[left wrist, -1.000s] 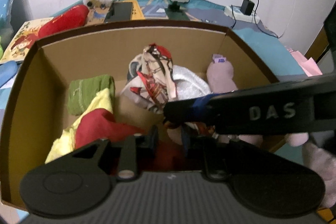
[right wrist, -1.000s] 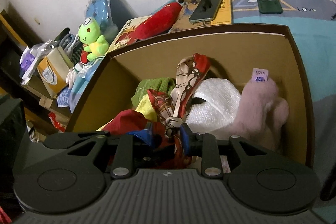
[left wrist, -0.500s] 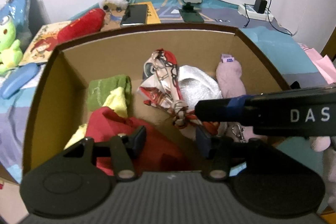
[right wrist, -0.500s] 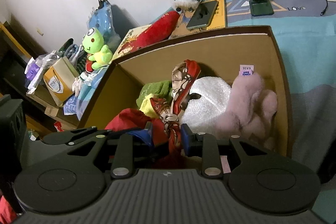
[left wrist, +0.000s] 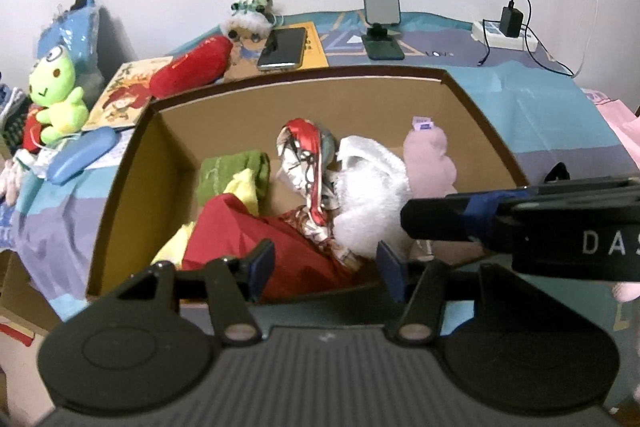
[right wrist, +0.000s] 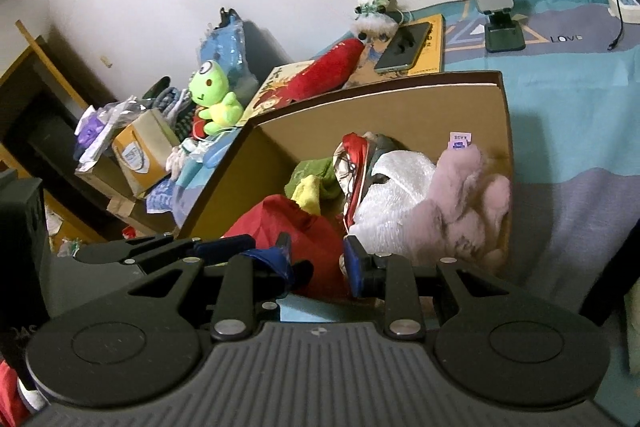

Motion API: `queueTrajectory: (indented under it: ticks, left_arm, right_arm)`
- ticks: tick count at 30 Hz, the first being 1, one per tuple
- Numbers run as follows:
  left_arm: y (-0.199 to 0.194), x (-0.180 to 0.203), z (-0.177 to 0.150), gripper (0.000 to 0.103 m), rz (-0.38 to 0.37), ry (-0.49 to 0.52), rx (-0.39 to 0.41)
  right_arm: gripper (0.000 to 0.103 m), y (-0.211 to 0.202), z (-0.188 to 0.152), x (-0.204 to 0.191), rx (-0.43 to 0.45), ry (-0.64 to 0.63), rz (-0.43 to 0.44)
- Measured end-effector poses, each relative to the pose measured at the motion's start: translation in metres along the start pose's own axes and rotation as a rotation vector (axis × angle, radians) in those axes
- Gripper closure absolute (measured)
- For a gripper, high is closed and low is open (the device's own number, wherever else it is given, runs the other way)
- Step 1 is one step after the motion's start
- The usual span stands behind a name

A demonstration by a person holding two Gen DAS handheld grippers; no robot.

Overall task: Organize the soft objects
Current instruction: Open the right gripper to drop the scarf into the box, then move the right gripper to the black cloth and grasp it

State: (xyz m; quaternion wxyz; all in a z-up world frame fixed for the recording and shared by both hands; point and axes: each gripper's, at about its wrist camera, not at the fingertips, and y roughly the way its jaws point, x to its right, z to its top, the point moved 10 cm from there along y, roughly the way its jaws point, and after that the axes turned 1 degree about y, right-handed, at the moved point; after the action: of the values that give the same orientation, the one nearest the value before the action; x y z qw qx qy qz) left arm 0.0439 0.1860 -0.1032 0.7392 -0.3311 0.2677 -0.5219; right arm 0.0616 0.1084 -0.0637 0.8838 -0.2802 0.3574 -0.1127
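A cardboard box [left wrist: 304,79] [right wrist: 400,107] on the bed holds a red cloth [left wrist: 240,227], a green towel [left wrist: 228,171], a yellow cloth [left wrist: 244,187], a white fluffy piece [left wrist: 372,187], a pink plush [left wrist: 428,159] and a patterned scarf [left wrist: 308,155] [right wrist: 352,163]. My left gripper [left wrist: 325,265] hovers over the box's near edge. Its jaws are opening, and nothing is pressed between them. My right gripper [right wrist: 318,261] stands narrow at the near edge. The scarf's lower end runs down to its right pad. In the left wrist view the right gripper [left wrist: 404,219] reaches in from the right.
Around the box on the bed lie a green frog plush [left wrist: 56,87], a red plush [left wrist: 188,71], a panda toy [left wrist: 248,15], a phone [left wrist: 282,47] on a book, a phone stand [left wrist: 380,23] and a power strip [left wrist: 500,35]. A tissue box [right wrist: 140,151] stands on the left shelf.
The left jaws went from nearly shut over the red cloth to wide apart. Both grippers drew back and up from the box, so more of the bed shows.
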Motion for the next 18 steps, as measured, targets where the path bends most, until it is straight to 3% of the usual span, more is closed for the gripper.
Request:
queueTrajectory:
  ticks: [18]
  left_arm:
    - [-0.038,0.037,-0.019,0.041,0.071,-0.046,0.009]
  right_arm:
    - [0.092,-0.047,-0.026,0.012,-0.021,-0.016,0.067]
